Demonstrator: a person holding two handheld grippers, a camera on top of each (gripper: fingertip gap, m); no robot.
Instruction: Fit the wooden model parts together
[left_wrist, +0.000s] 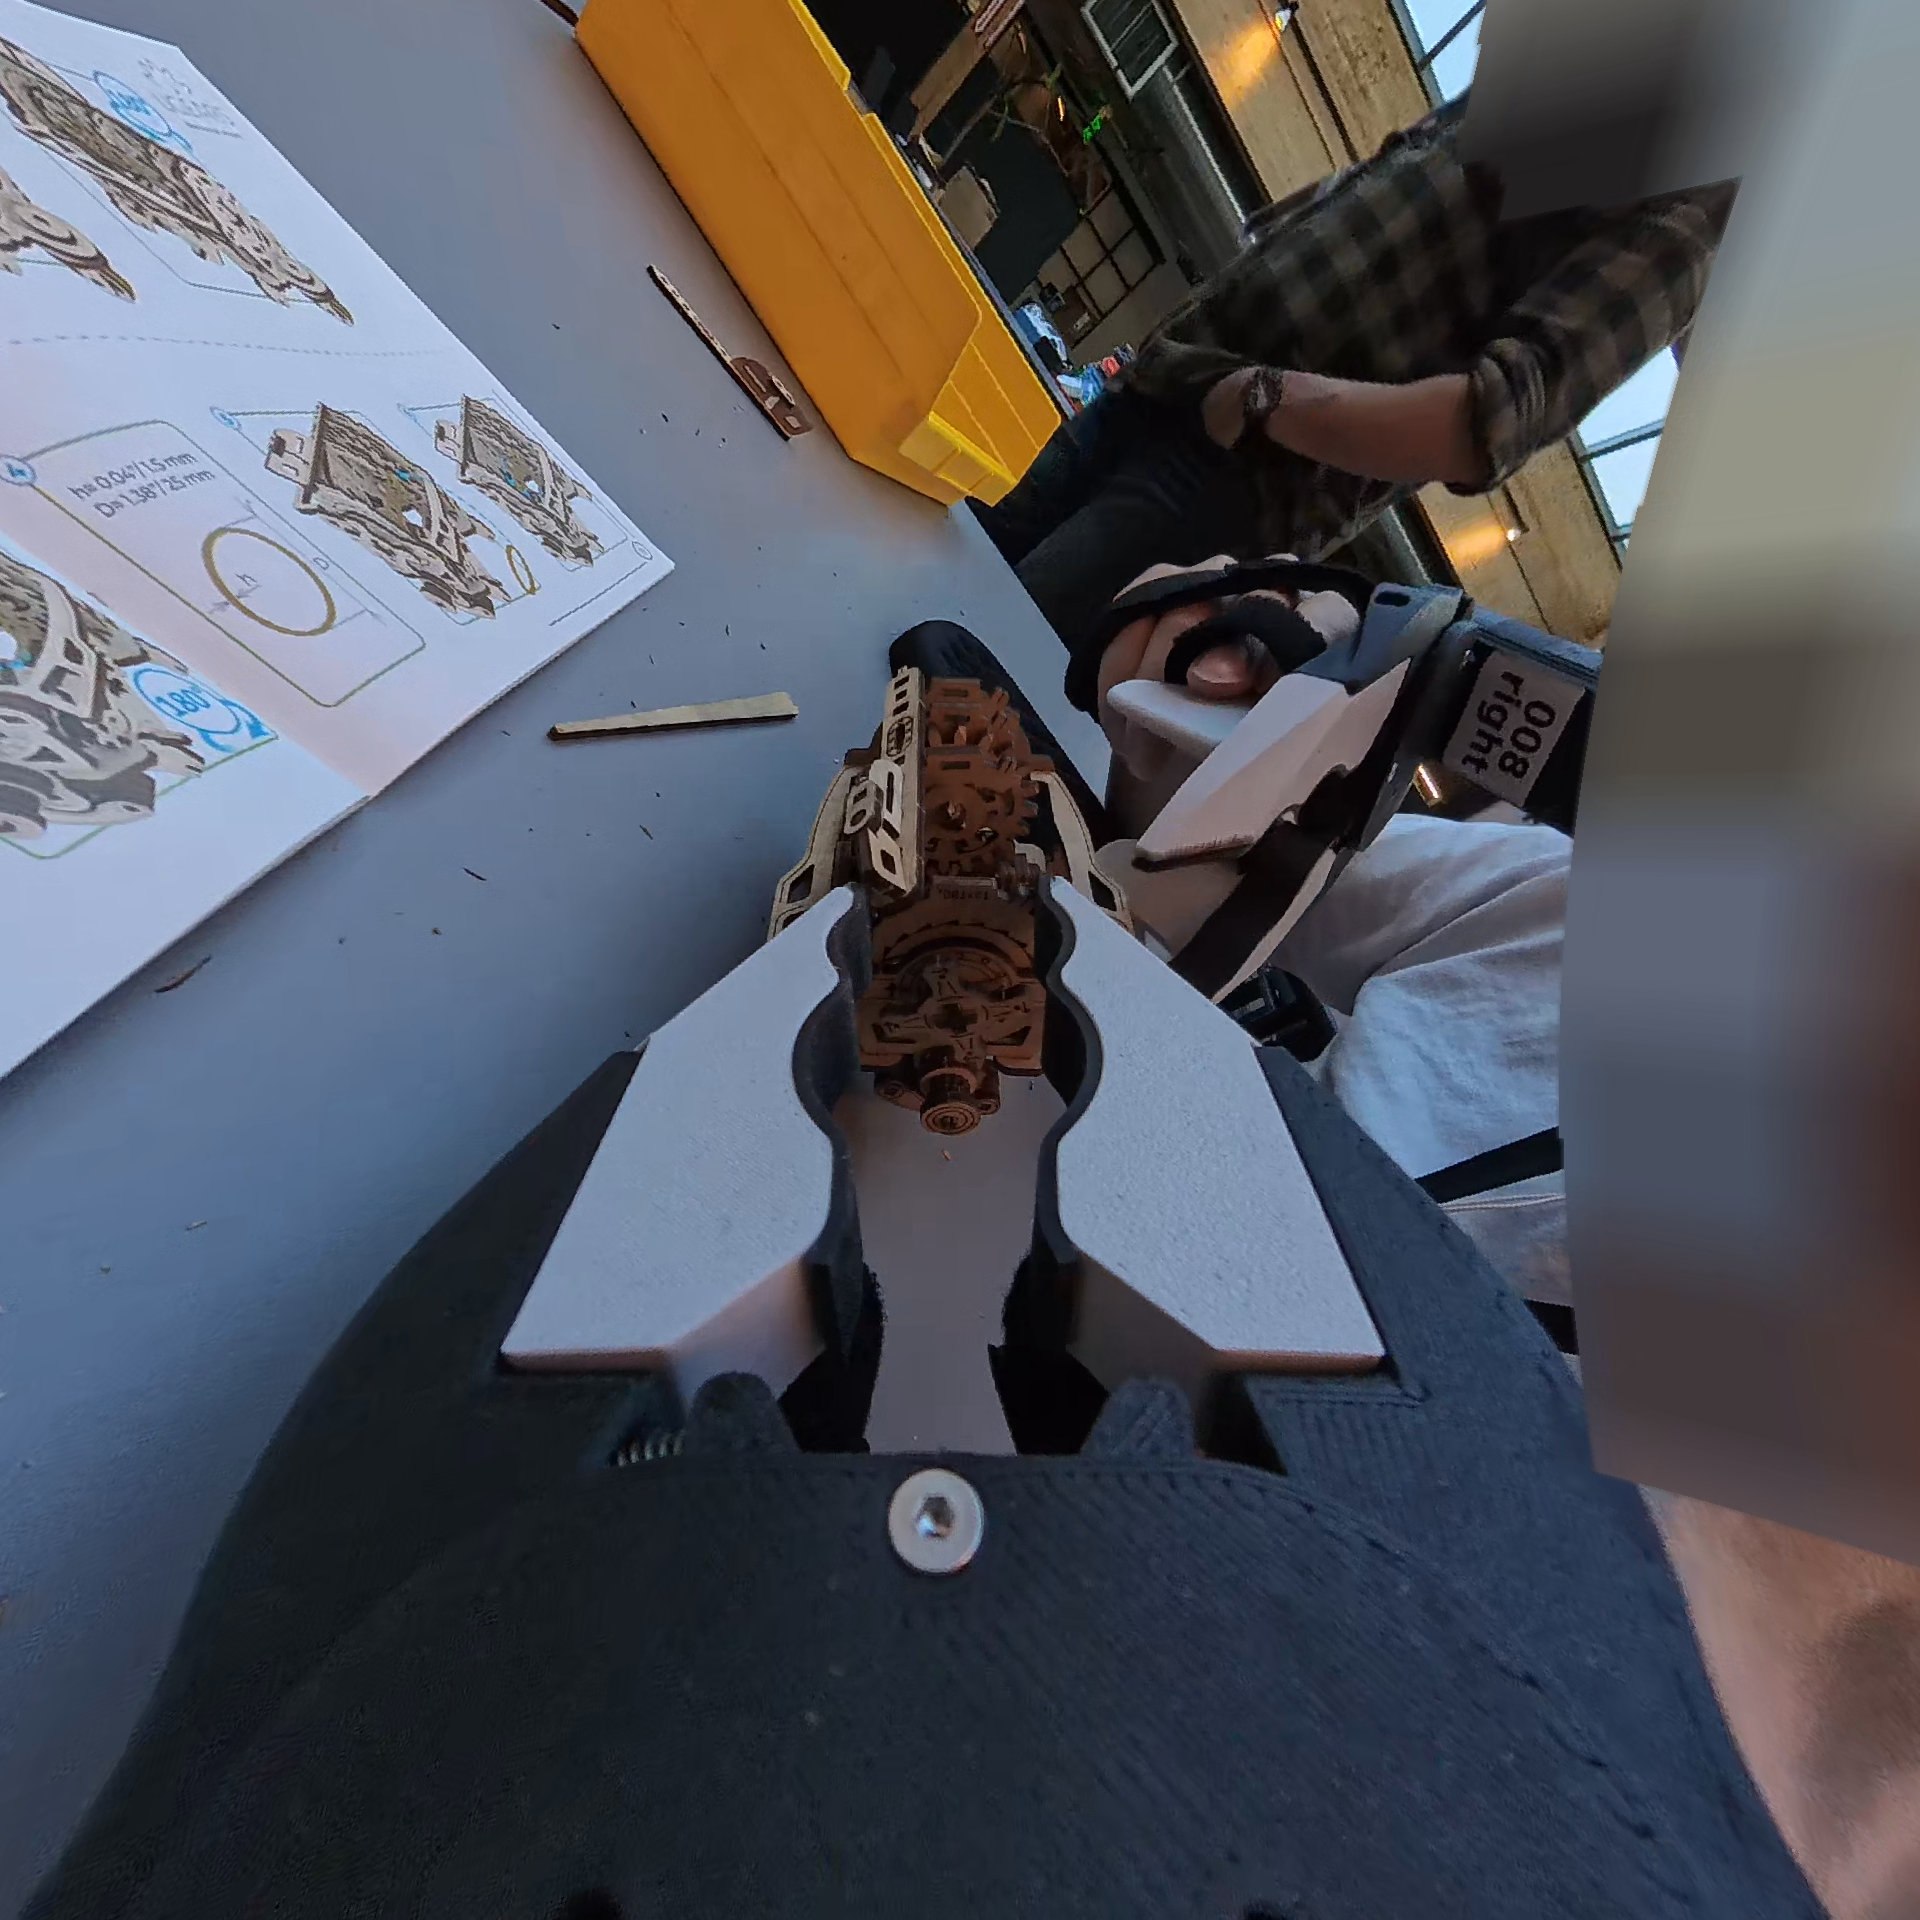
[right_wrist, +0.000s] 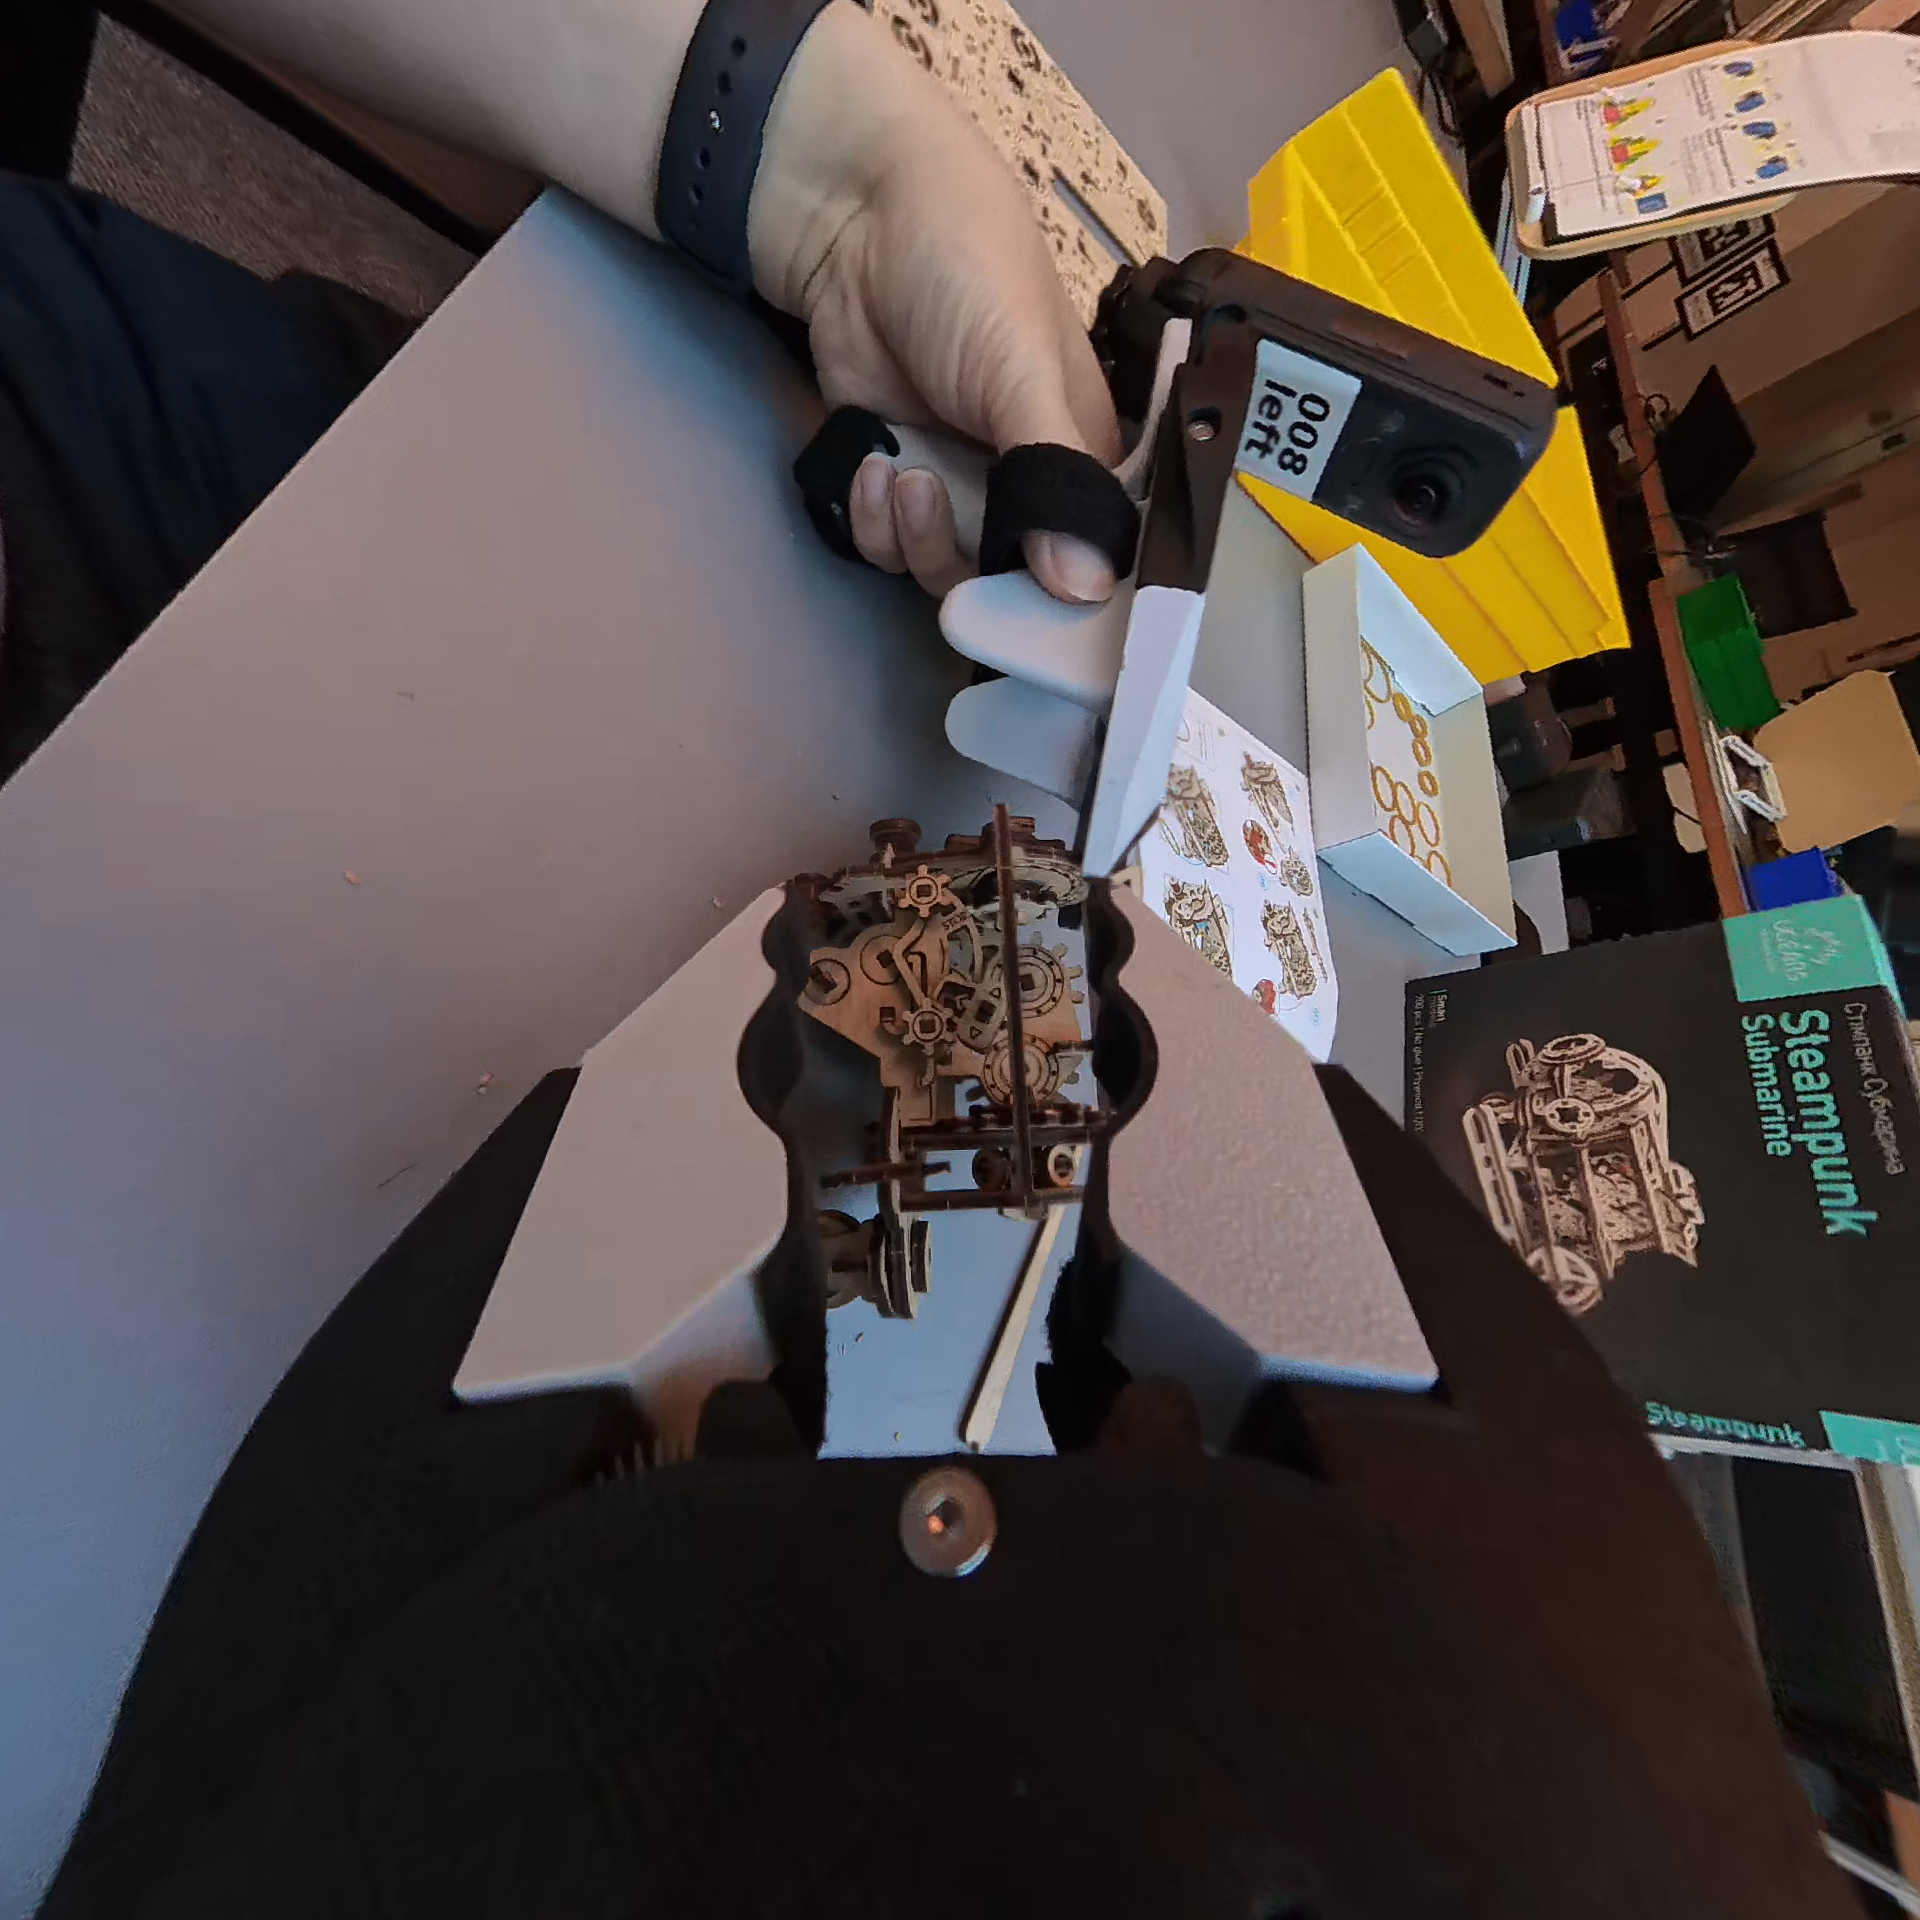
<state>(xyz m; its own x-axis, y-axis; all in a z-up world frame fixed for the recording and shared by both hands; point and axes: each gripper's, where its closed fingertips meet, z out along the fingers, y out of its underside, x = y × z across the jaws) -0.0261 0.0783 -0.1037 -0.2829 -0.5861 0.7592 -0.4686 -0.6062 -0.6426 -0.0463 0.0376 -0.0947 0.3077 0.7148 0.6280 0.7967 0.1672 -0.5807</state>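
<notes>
Wooden model (left_wrist: 951, 935) | long axis runs away from your left gripper (left_wrist: 951, 904) | both your grippers clamp it, right gripper (right_wrist: 940, 935) crosswise.

Grey tabletop (left_wrist: 436, 1039) filling foreground, daylight falling across it. Wood-panelled wall (left_wrist: 1340, 73) rising behind, warm lamps (left_wrist: 1242, 57) glowing on it. Windows (left_wrist: 1631, 457) showing pale sky. Cluttered shelving (right_wrist: 1704, 582) standing along far side.

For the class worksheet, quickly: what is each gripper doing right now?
Left gripper: fingers closed on the wooden model.
Right gripper: fingers closed on the same wooden model, from another side.
</notes>
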